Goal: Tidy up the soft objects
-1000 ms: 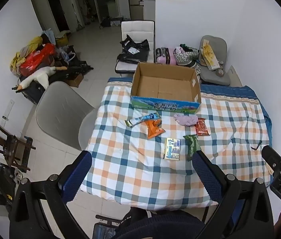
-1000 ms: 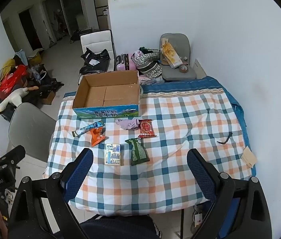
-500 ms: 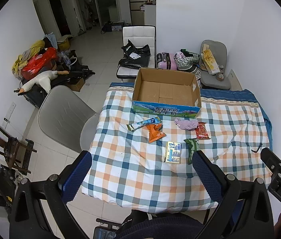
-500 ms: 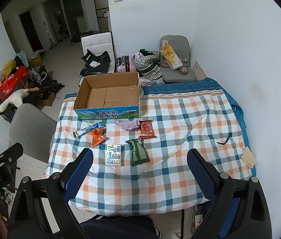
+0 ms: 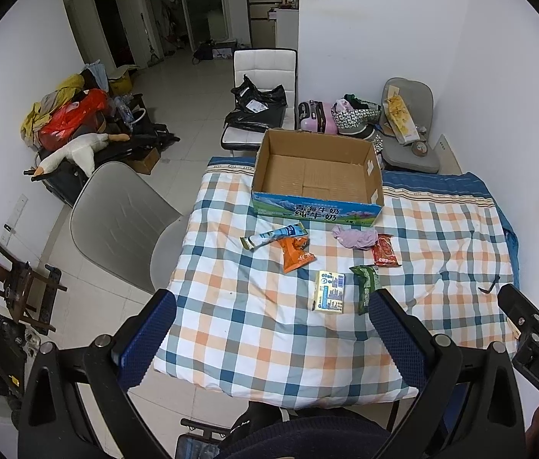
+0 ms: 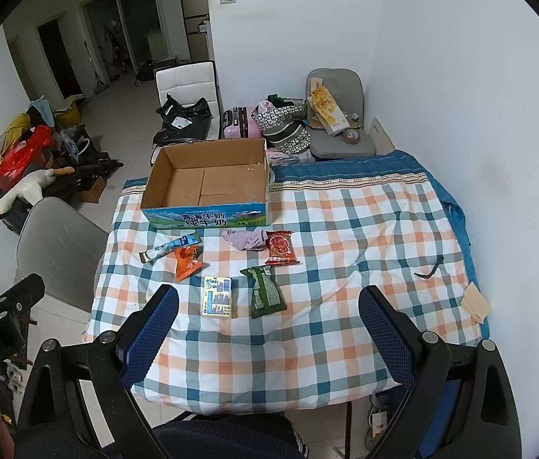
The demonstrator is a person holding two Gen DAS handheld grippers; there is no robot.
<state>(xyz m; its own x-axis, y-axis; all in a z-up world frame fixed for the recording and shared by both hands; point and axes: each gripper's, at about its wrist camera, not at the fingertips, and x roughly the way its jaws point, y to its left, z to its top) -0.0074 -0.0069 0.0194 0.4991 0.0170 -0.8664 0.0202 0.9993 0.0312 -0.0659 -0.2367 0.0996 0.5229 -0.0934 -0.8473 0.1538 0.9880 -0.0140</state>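
Green packet point(image 5: 366, 287) (partly behind finger)

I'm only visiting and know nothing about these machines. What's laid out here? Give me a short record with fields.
Surface: table under a checked cloth
Container: open cardboard box, nothing visible inside, at the far side of the cloth
Items on cloth: blue stick packet, orange packet, lilac cloth, red packet, green packet, pale yellow pack
Items' place: all lie on the cloth in front of the box
Left gripper: open, holding nothing
Right gripper: open, holding nothing
Beside table: grey chair
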